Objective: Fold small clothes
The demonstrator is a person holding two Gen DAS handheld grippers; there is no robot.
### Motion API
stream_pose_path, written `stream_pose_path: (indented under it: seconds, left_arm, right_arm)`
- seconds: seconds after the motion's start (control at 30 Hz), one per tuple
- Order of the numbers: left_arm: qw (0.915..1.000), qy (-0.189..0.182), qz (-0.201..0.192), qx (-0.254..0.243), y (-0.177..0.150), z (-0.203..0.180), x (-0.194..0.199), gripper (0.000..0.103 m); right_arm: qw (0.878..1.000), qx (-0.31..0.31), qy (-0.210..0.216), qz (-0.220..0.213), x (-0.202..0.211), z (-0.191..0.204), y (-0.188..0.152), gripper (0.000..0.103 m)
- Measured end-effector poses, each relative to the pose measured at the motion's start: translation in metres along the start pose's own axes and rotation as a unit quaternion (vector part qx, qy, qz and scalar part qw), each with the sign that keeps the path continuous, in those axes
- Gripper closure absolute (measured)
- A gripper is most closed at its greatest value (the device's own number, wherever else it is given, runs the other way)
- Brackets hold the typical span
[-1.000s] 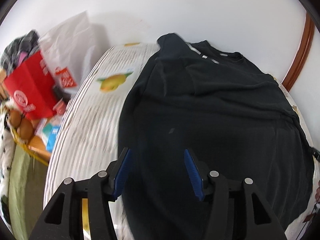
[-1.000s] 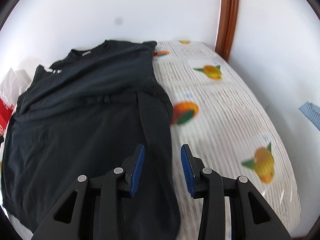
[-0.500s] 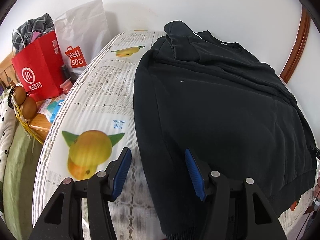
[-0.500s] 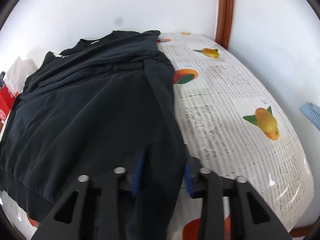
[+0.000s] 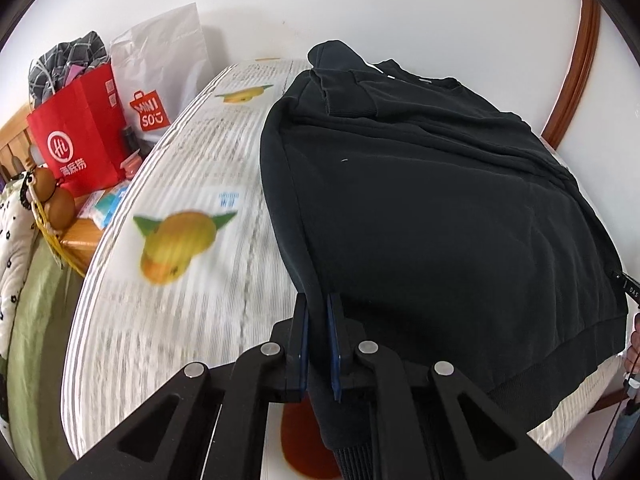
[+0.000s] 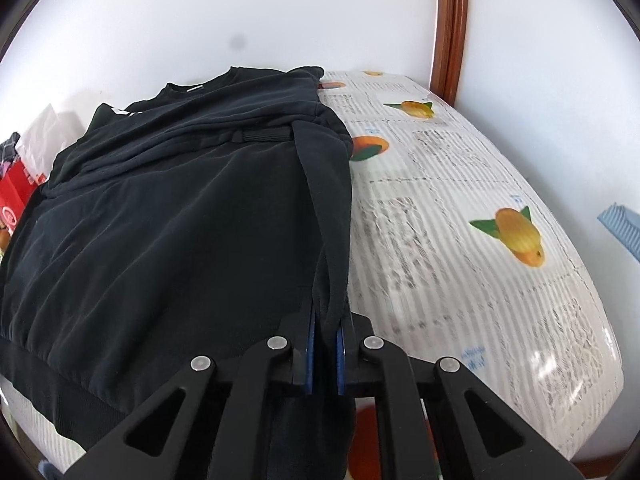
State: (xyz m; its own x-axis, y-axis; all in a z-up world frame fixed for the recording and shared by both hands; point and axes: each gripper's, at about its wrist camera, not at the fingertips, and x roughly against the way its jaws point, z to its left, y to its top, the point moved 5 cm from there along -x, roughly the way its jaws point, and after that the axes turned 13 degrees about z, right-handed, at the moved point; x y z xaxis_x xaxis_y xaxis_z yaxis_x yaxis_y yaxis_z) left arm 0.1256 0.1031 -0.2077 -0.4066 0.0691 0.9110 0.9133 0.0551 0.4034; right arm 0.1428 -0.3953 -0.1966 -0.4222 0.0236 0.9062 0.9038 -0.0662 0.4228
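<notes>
A black sweatshirt (image 5: 432, 208) lies spread on a table covered with a white fruit-print cloth (image 5: 192, 272). Its sleeves are folded in over the body and its ribbed hem hangs toward me. My left gripper (image 5: 318, 308) is shut on the sweatshirt's left side edge near the hem. In the right wrist view the same sweatshirt (image 6: 180, 220) fills the left half, and my right gripper (image 6: 326, 322) is shut on its right side edge near the hem.
A red paper bag (image 5: 76, 140) and a white Miniso bag (image 5: 160, 80) stand left of the table on a wooden stand. A white wall is behind. A brown wooden frame (image 6: 450, 28) rises at the far right corner. The tablecloth (image 6: 460, 240) is bare right of the sweatshirt.
Both grippers drew back toward the hem end of the sweatshirt, then closed from open onto its two side edges.
</notes>
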Motion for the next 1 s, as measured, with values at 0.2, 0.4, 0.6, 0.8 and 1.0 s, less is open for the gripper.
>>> stream_pose_path:
  seconds: [0.2, 0.4, 0.6, 0.8, 1.0]
  left_arm:
    - [0.9994, -0.028, 0.006, 0.022, -0.012, 0.007, 0.002, 0.076]
    - [0.9982, -0.059, -0.003, 0.011, -0.012, -0.003, 0.001, 0.057]
    - [0.9995, -0.003, -0.010, -0.028, -0.014, -0.020, -0.002, 0.059]
    - [0.9995, -0.002, -0.007, -0.030, -0.020, -0.021, 0.004, 0.095]
    - [0.9985, -0.033, -0.038, -0.024, -0.016, -0.010, 0.038, 0.095]
  right_arm:
    - [1.000, 0.005, 0.031, 0.001, 0.009, -0.005, -0.020, 0.090]
    - [0.999, 0.002, 0.050, -0.006, 0.009, -0.003, -0.024, 0.073]
    - [0.999, 0.028, 0.014, -0.028, 0.008, 0.025, -0.029, 0.049]
    - [0.998, 0.040, 0.025, -0.028, 0.011, 0.036, -0.033, 0.087]
    - [0.996, 0.047, 0.044, -0.061, 0.045, 0.031, -0.031, 0.091]
